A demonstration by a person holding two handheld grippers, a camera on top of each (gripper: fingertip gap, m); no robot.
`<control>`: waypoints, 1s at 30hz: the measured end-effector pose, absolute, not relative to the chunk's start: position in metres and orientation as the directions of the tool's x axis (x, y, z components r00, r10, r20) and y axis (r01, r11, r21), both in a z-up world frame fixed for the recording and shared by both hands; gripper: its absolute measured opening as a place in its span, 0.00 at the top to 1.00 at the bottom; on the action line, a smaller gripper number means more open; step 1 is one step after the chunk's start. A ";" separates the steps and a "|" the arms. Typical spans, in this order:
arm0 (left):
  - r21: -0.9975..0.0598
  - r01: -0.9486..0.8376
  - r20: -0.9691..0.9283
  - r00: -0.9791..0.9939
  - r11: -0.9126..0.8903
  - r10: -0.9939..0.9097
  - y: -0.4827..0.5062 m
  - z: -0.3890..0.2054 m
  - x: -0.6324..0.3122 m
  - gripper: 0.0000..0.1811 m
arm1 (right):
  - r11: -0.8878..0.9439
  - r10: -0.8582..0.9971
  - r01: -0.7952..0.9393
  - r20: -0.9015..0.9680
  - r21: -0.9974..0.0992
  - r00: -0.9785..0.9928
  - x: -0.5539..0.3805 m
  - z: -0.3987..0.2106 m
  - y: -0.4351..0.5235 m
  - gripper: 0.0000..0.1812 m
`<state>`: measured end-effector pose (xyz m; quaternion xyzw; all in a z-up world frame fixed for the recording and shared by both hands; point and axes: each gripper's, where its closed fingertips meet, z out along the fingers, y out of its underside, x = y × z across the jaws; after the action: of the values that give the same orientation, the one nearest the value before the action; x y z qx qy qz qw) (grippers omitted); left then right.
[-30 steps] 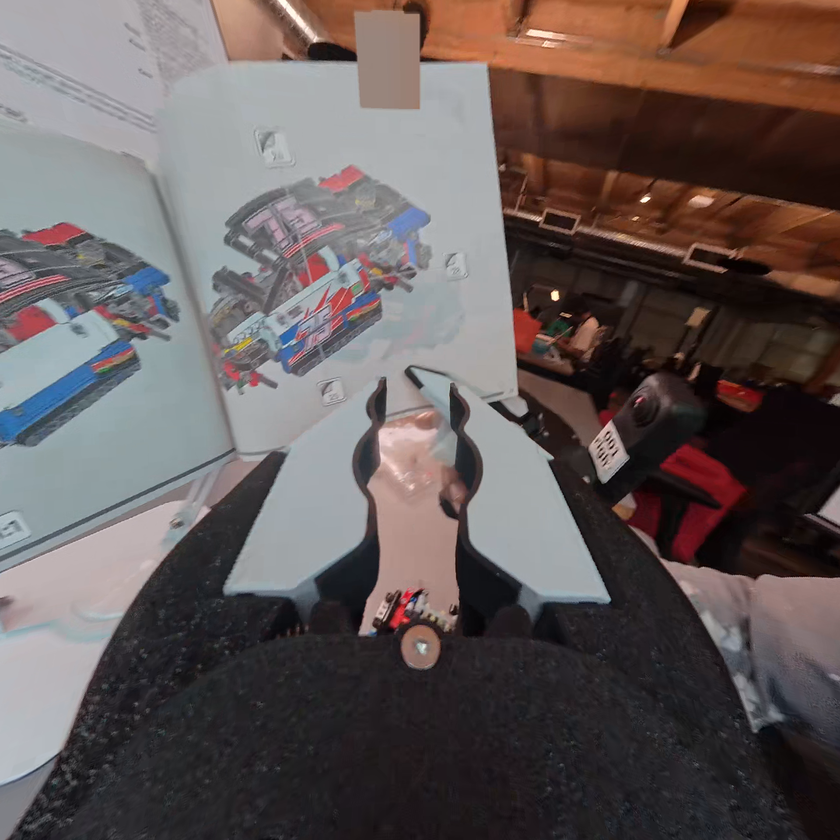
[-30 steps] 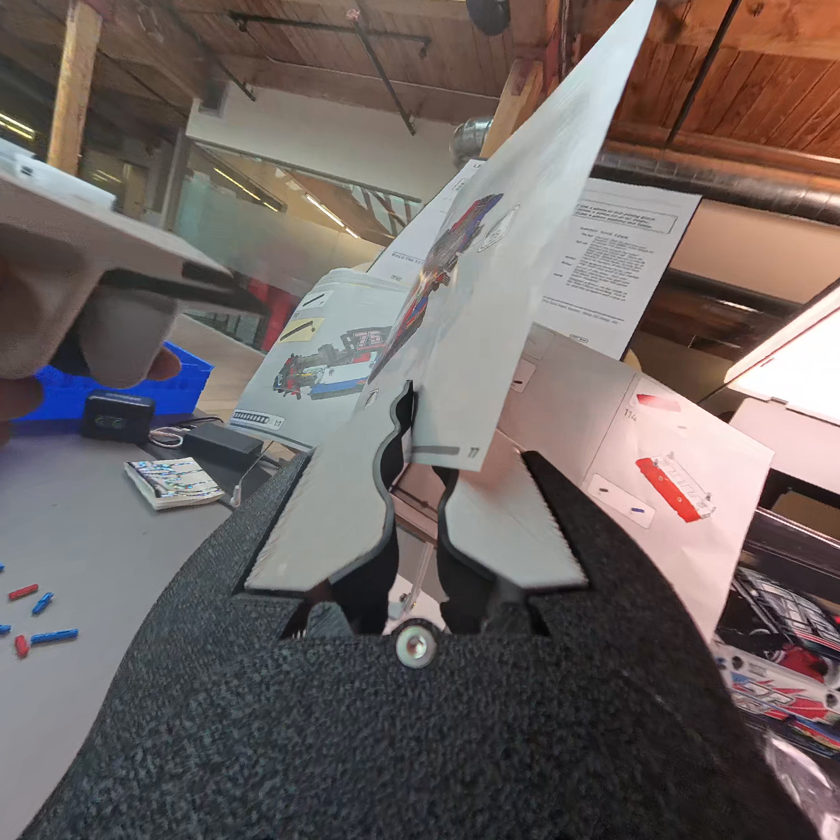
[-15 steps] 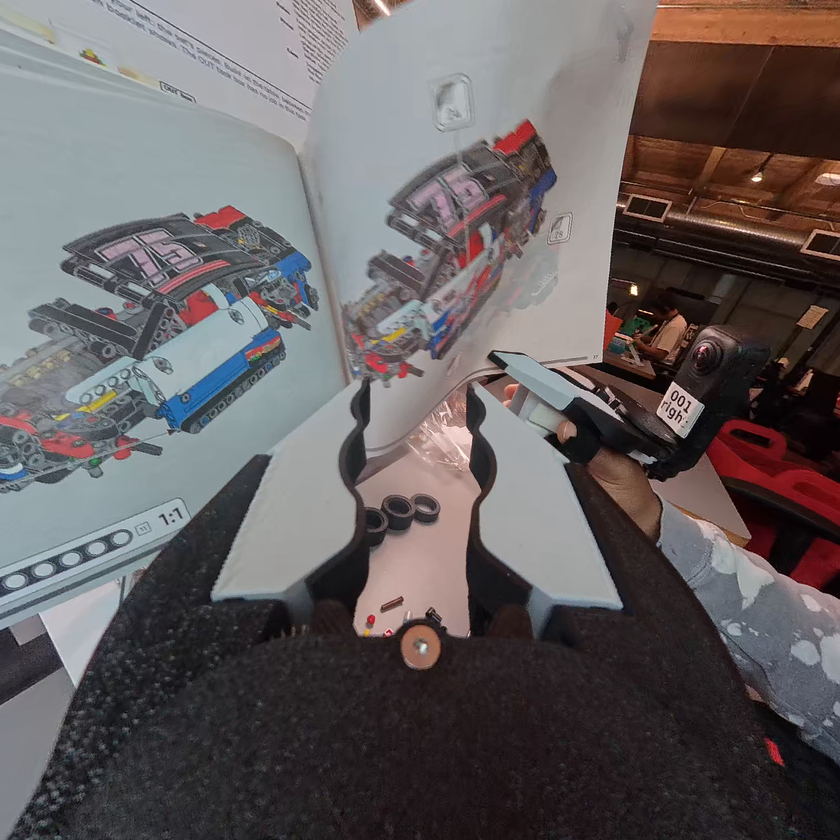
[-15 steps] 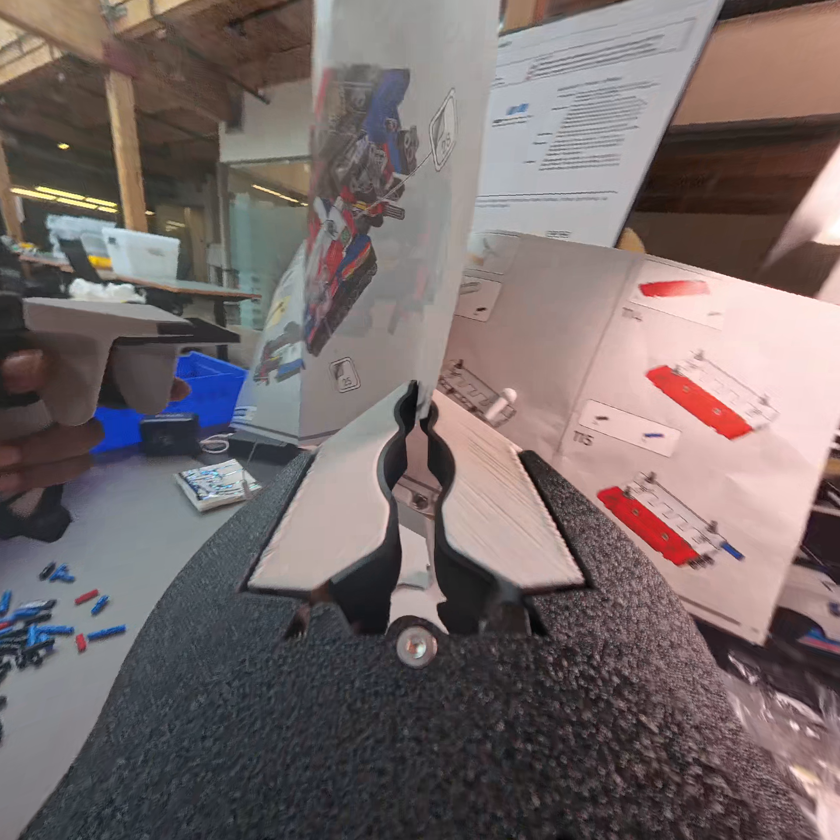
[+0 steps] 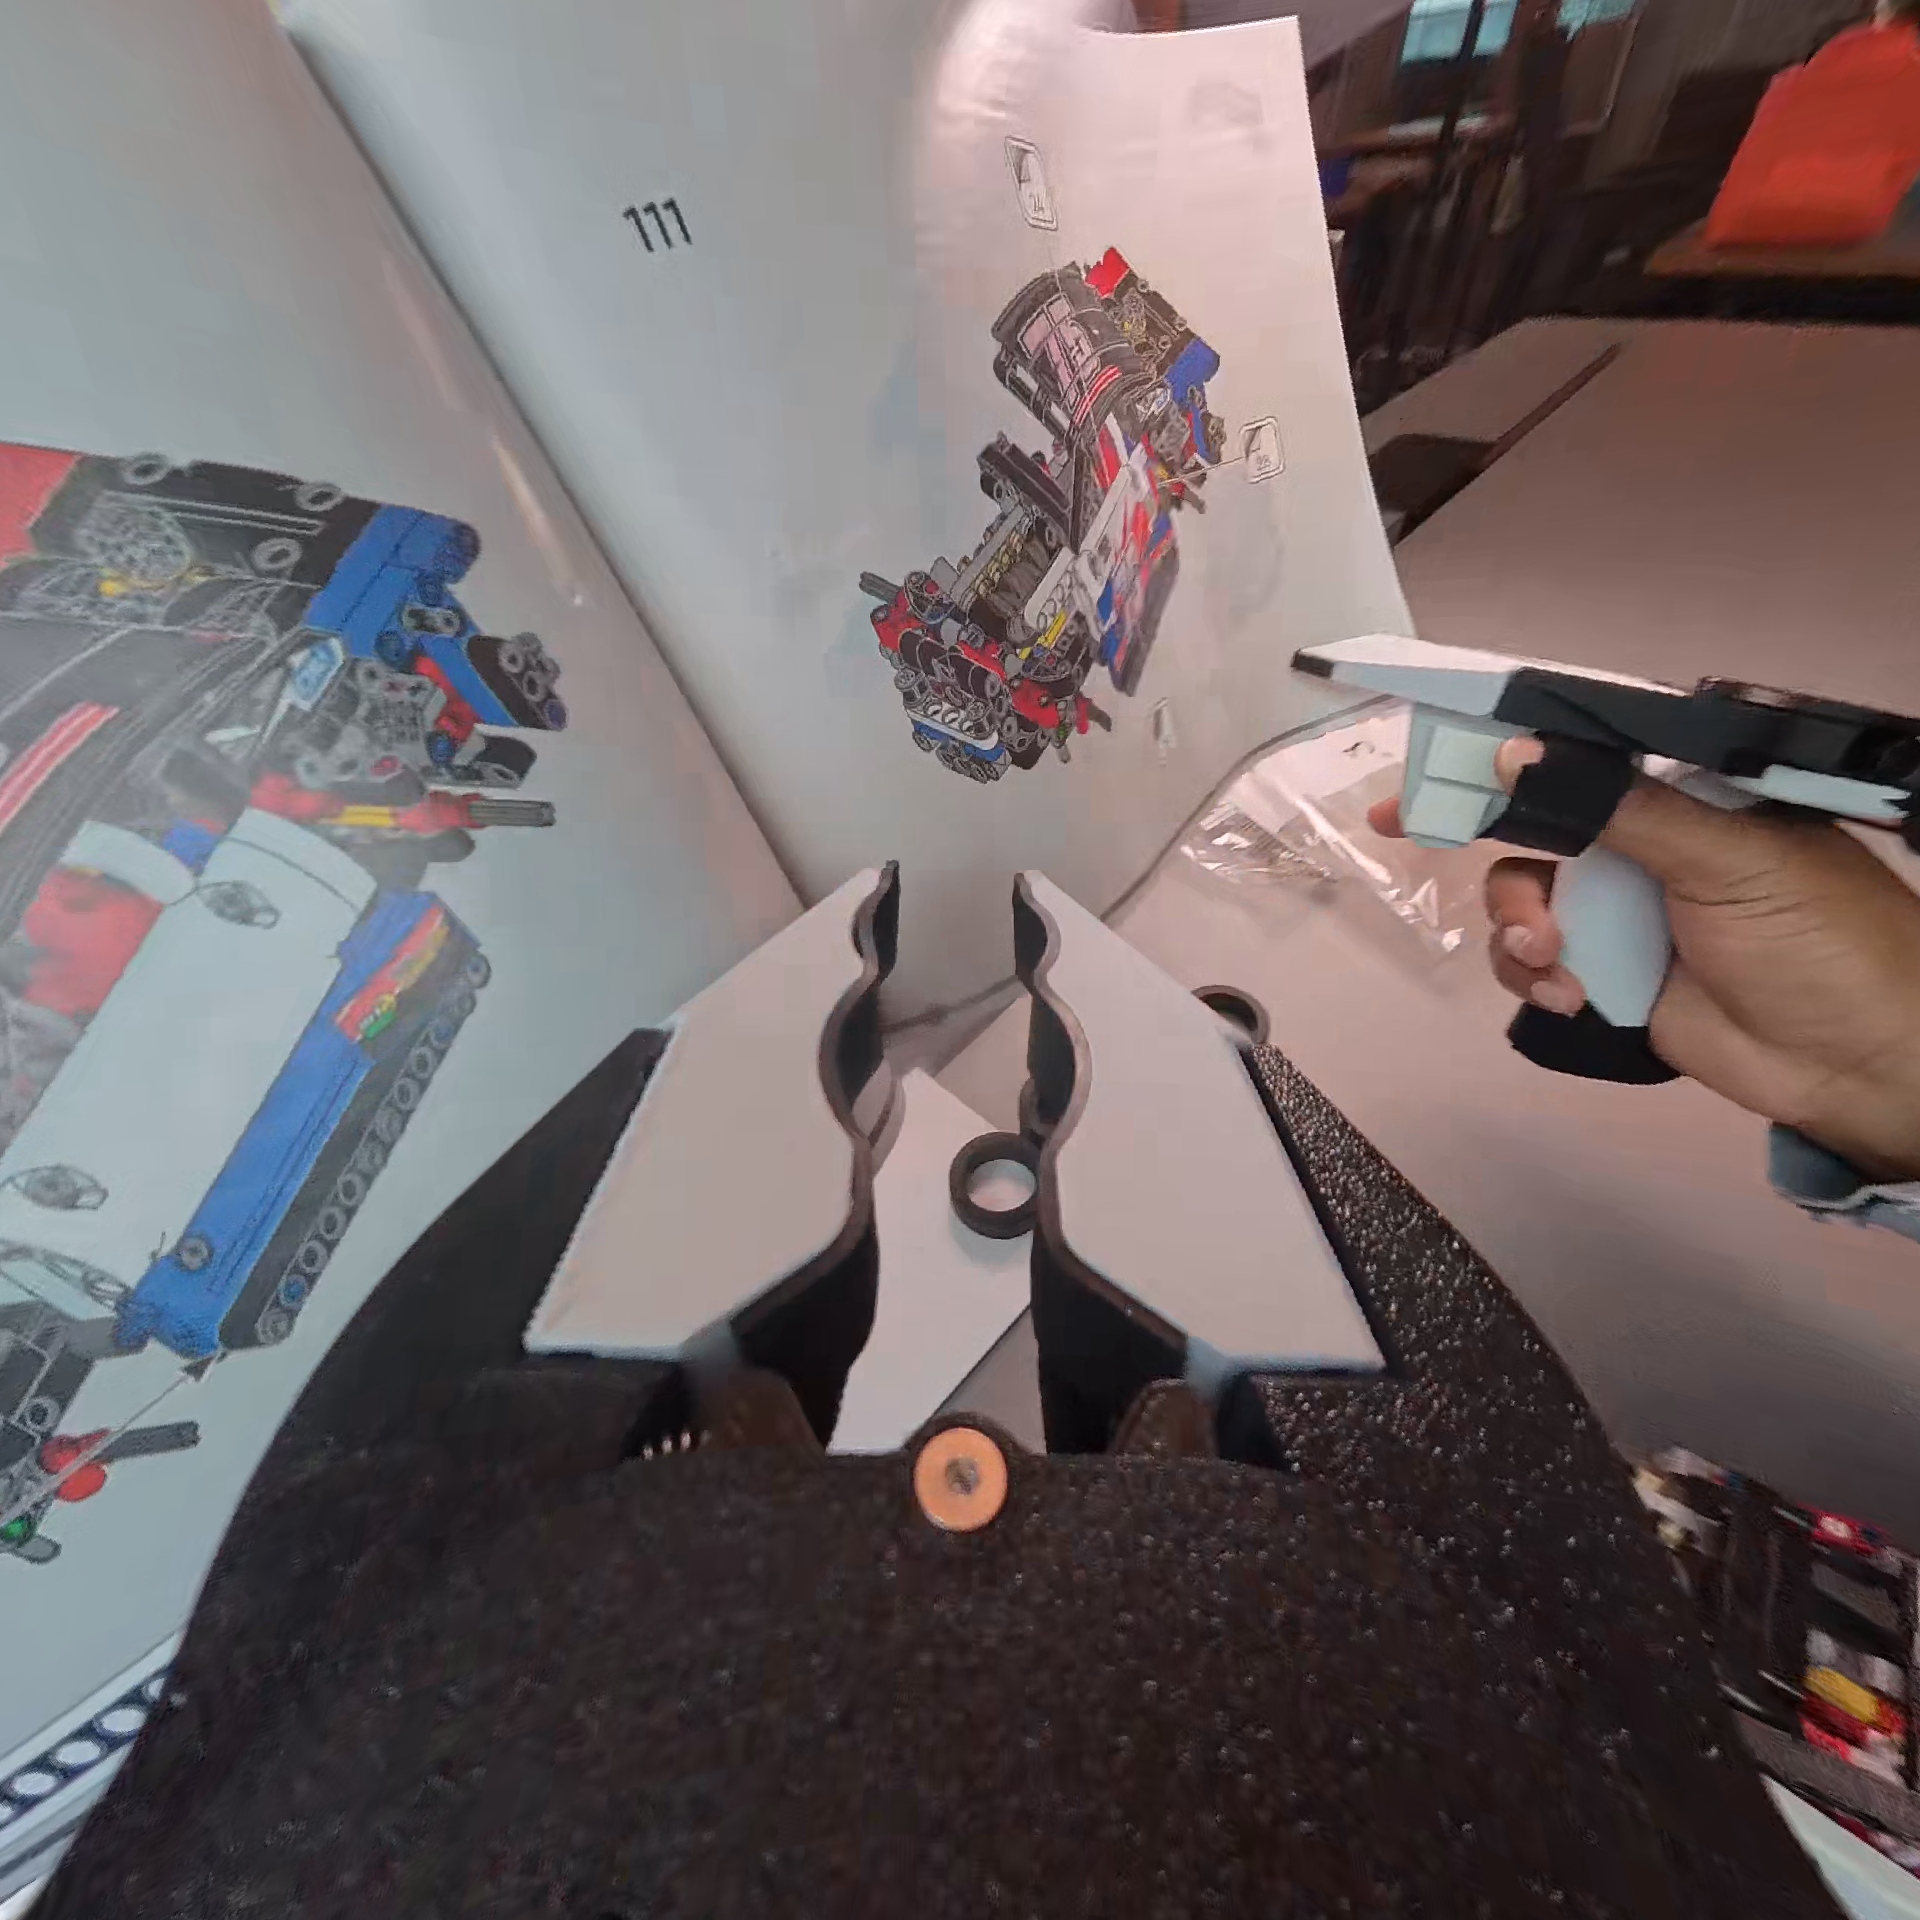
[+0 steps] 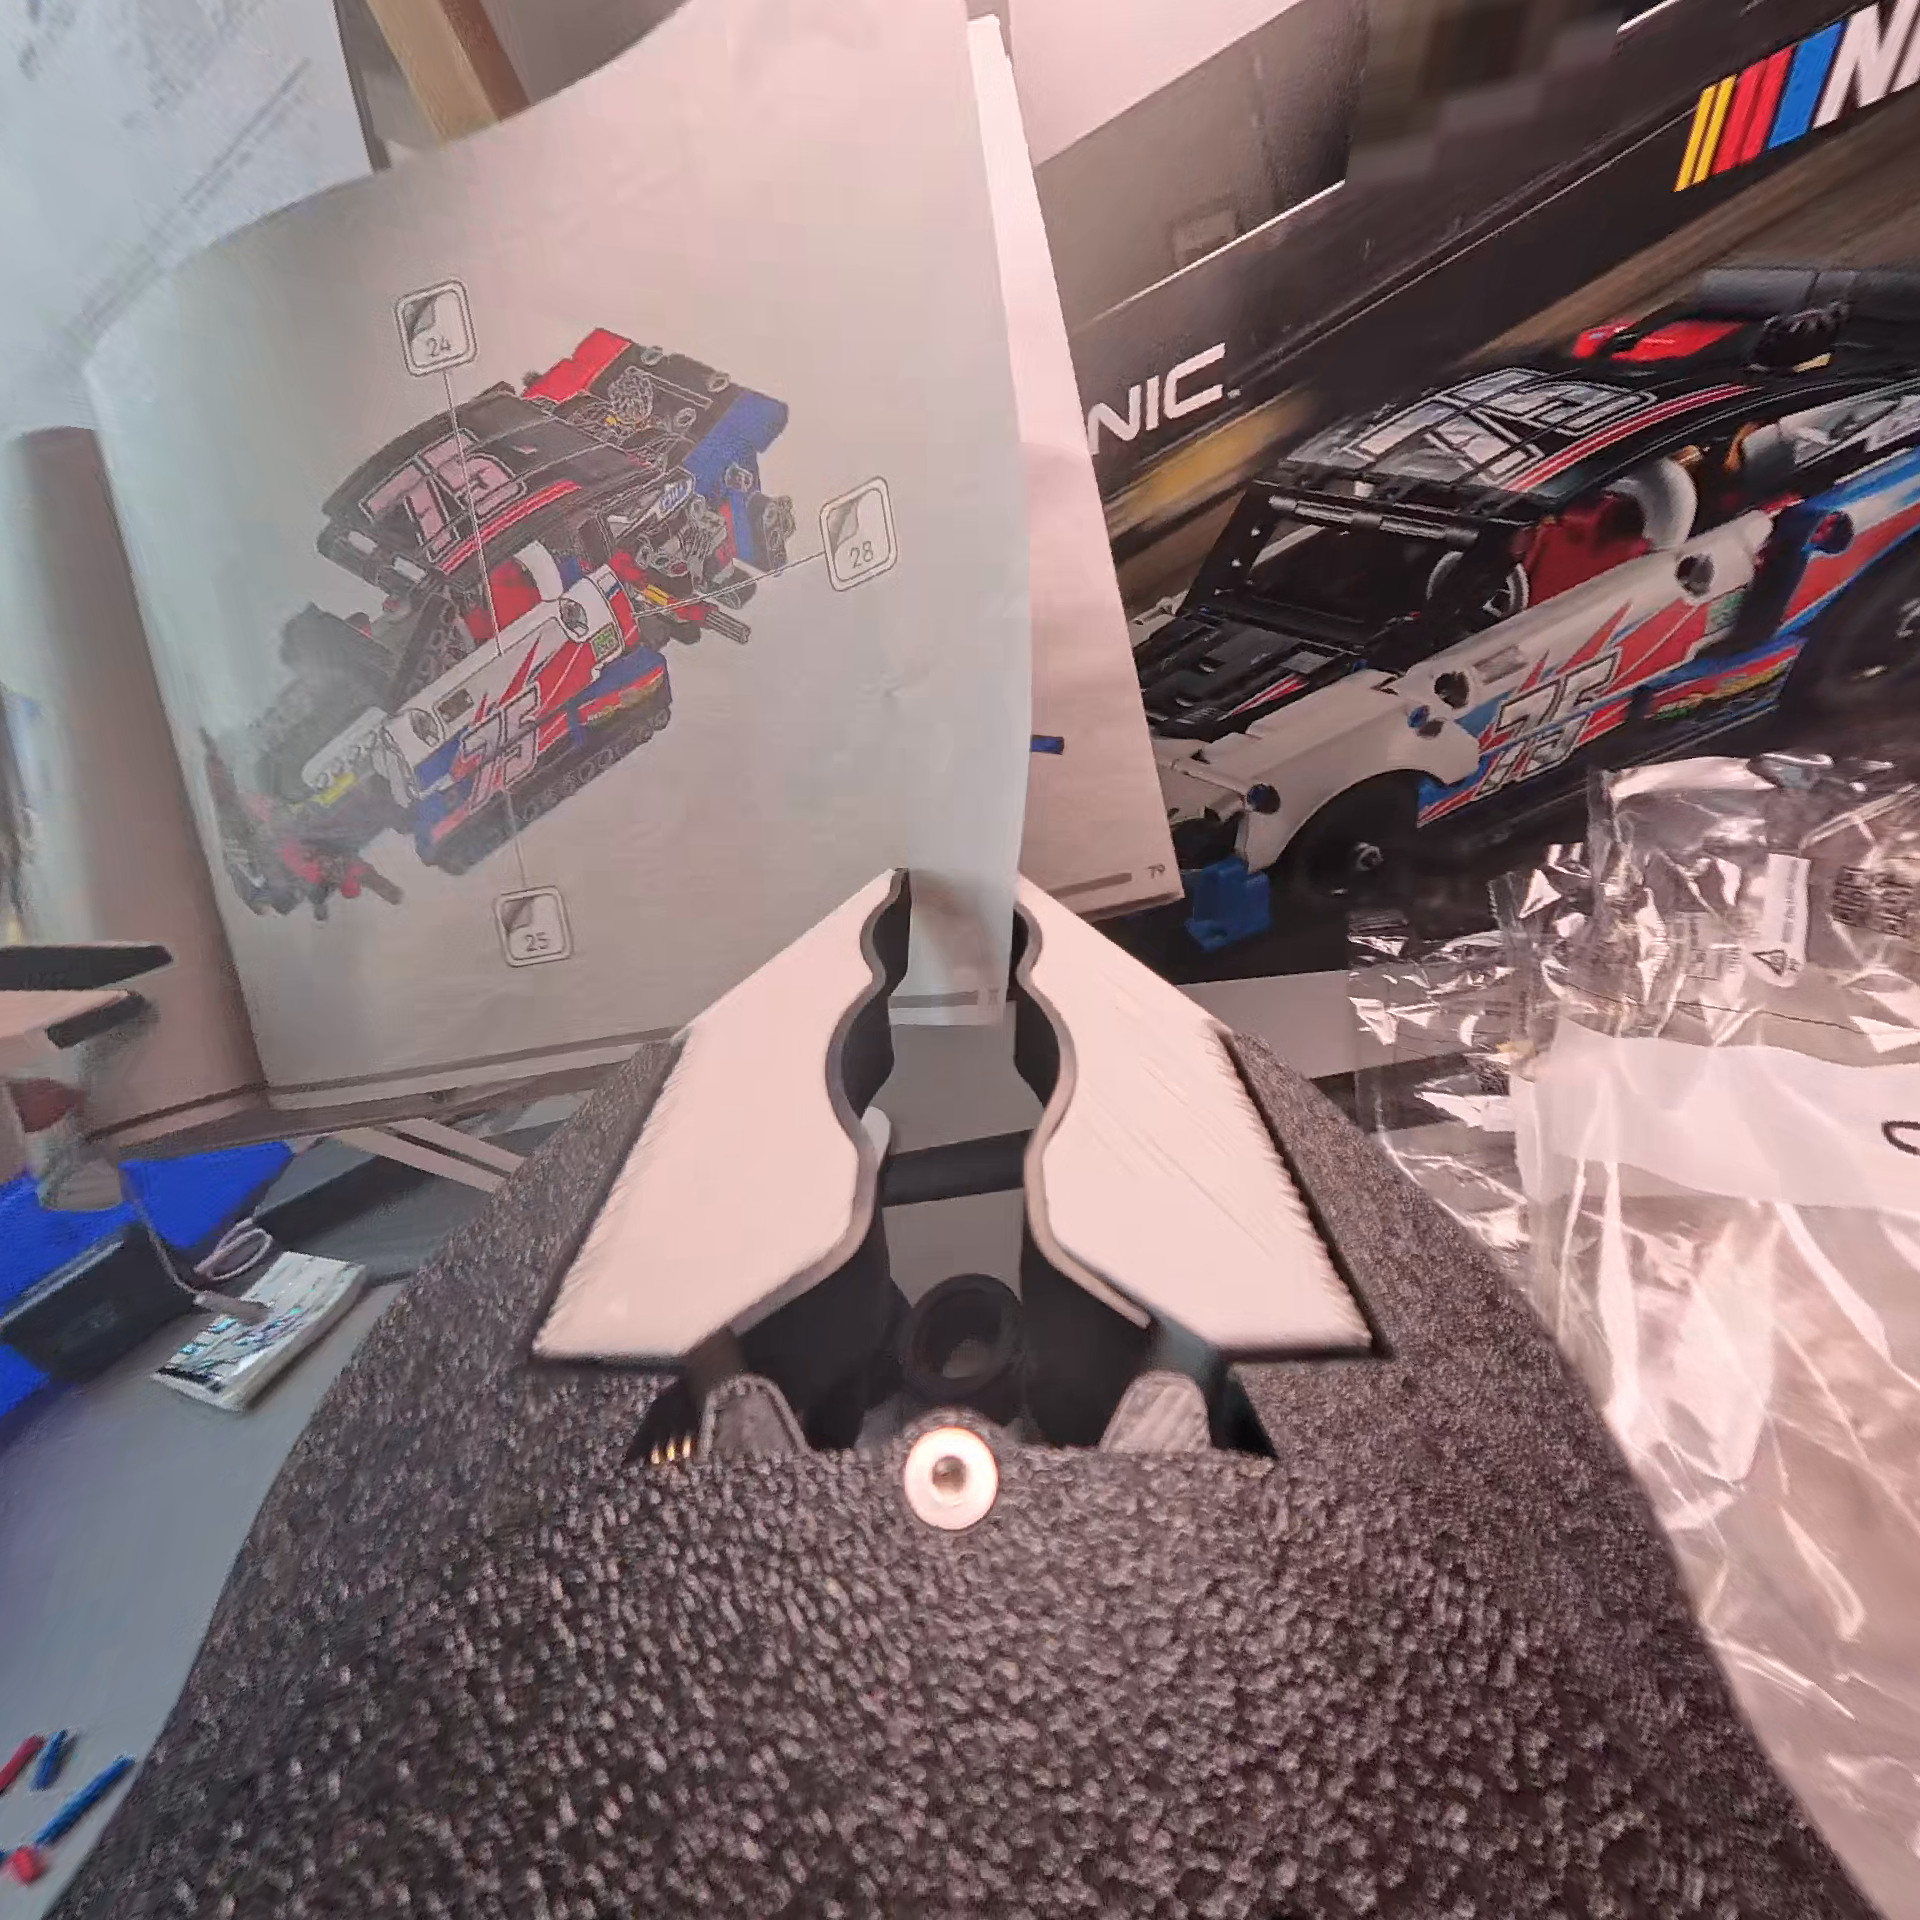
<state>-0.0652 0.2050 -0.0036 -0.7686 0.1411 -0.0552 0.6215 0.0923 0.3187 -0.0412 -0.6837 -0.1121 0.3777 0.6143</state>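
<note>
An open instruction booklet [image 5: 312, 312] with pictures of a brick race car stands in front of me. My left gripper [image 5: 956, 888] is open and empty, its tips close to the foot of a turning page [image 5: 1143, 260]. A black tyre ring [image 5: 995, 1184] lies on the table between its fingers. My right gripper [image 6: 958, 894] has its jaws apart, with the lower corner of that page [image 6: 951, 935] standing between them. A black tyre [image 6: 961, 1340] shows low between its fingers. A hand holds the right gripper [image 5: 1314, 665] at the page's right edge.
A boxed set with a race car picture [image 6: 1558, 623] stands behind, right. Clear plastic bags [image 6: 1662, 1091] lie on the right. A blue bin [image 6: 104, 1195], a small sticker sheet [image 6: 260, 1320] and loose red and blue pins [image 6: 62, 1787] lie left. A part-built model [image 5: 1818, 1621] sits lower right. Left tips to right tips: about 20 cm.
My right gripper was shut on the page's corner and its jaws have now come apart. The page has swung over to the left. Both grippers have dipped toward the table.
</note>
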 end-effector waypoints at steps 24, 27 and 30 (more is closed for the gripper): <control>-0.861 -0.462 -0.444 0.887 -0.211 -0.126 0.229 -0.020 -0.078 1.00 | 0.156 0.706 -0.029 0.091 -0.987 0.702 0.015 -0.004 0.268 0.94; -0.866 -0.453 -0.436 0.891 -0.209 -0.126 0.229 -0.020 -0.078 1.00 | 0.147 0.707 -0.004 0.103 -0.989 0.699 0.009 -0.006 0.276 0.95; -0.868 -0.452 -0.436 0.892 -0.205 -0.124 0.228 -0.021 -0.078 1.00 | 0.150 0.704 0.021 0.122 -0.988 0.699 0.006 -0.010 0.279 0.95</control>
<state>-0.0781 0.2281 -0.0206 -0.7641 0.1886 0.1366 0.6016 0.0062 0.2793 -0.0097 -0.6038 -0.3001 0.2454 0.6965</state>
